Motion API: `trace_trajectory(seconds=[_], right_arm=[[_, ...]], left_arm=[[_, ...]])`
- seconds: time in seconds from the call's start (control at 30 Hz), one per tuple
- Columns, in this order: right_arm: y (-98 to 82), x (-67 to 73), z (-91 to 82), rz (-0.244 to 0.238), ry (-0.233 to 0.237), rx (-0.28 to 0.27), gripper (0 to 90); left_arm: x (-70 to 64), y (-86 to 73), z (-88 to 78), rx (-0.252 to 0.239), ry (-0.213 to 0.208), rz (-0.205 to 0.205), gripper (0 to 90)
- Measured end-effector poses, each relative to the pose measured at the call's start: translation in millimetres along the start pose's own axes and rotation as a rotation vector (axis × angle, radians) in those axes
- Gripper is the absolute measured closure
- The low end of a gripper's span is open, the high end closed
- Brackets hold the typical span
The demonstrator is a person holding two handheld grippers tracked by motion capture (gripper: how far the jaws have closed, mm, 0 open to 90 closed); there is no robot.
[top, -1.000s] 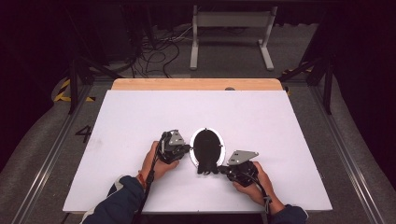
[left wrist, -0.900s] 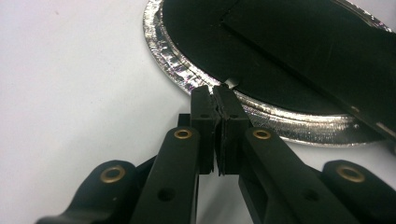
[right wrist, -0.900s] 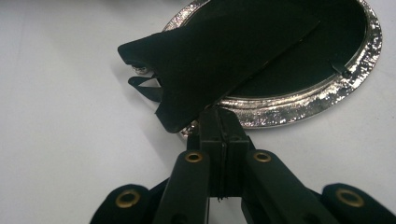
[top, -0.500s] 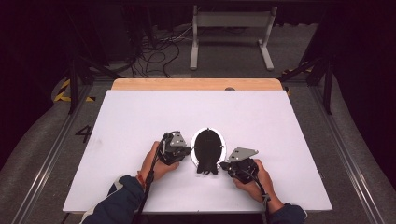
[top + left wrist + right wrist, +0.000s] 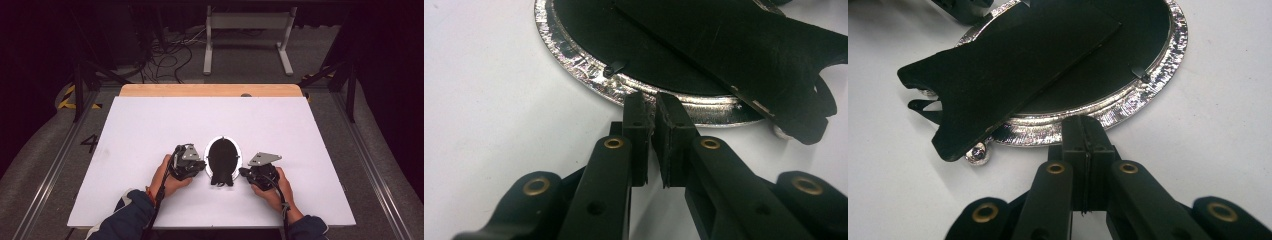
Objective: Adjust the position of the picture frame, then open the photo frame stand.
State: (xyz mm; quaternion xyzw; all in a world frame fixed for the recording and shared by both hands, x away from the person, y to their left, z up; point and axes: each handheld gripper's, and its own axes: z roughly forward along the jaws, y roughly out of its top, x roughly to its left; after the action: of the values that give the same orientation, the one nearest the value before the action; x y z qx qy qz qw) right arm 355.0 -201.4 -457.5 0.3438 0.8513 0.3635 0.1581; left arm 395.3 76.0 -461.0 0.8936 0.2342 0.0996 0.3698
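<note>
An oval silver picture frame [image 5: 222, 156] lies face down on the white table [image 5: 150, 130], its black back and black fold-out stand [image 5: 220, 179] facing up. My left gripper [image 5: 203, 167] is shut, and its tips touch the frame's left rim [image 5: 574, 60]. My right gripper [image 5: 243, 172] is shut as well, with its tips against the right rim [image 5: 1168, 60]. In the left gripper view the gripper [image 5: 655, 100] meets the shiny edge below the stand [image 5: 734, 45]. In the right gripper view the gripper [image 5: 1086, 122] sits at the rim beside the stand [image 5: 1013, 65]. Nothing is between either pair of jaws.
A wooden strip [image 5: 210, 90] runs along the table's far edge. Beyond it on the floor are cables [image 5: 165, 55] and a metal stand's feet [image 5: 245, 45]. Metal rails [image 5: 370, 170] flank the table on both sides.
</note>
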Motion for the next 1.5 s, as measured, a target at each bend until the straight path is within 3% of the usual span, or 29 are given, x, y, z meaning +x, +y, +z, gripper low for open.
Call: trace_trajectory(seconds=[0.27, 0.33, 0.4, 0.5, 0.63, 0.83, 1.13, 1.2, 1.5], right_arm=[[0.8, -2.1, 0.3, -0.003, -0.004, 0.002, 90.0], [1.0, -2.4, -0.5, -0.004, 0.012, 0.001, 89.6], [1.8, -2.8, -2.7, -0.003, 0.022, -0.007, 87.6], [4.2, -2.3, -5.4, -0.012, 0.034, -0.018, 86.4], [8.2, 0.7, -7.5, -0.033, 0.038, -0.025, 84.3], [10.6, 2.9, -12.8, -0.034, 0.060, -0.034, 79.7], [9.9, 4.7, -16.1, -0.036, 0.068, -0.018, 73.7], [7.0, 6.5, -17.9, -0.036, 0.076, -0.004, 71.1], [2.7, 15.7, -24.2, -0.074, 0.098, 0.041, 62.6]], left_arm=[[2.4, -3.4, -4.1, 0.001, 0.001, 0.010, 78.9], [1.0, -9.3, -12.6, 0.009, 0.018, 0.038, 75.4], [0.0, -16.5, -23.0, 0.002, 0.009, 0.052, 73.2], [-0.6, -29.2, -37.0, -0.012, 0.004, 0.037, 71.0], [-1.1, -52.4, -58.7, -0.020, 0.038, 0.034, 68.9], [-0.2, -64.7, -73.6, -0.049, 0.048, 0.014, 62.4], [4.4, -69.0, -76.2, -0.065, 0.085, 0.011, 54.4], [4.9, -70.1, -75.9, -0.076, 0.088, -0.006, 50.1], [1.0, -69.7, -73.7, -0.081, 0.101, -0.002, 33.3]])
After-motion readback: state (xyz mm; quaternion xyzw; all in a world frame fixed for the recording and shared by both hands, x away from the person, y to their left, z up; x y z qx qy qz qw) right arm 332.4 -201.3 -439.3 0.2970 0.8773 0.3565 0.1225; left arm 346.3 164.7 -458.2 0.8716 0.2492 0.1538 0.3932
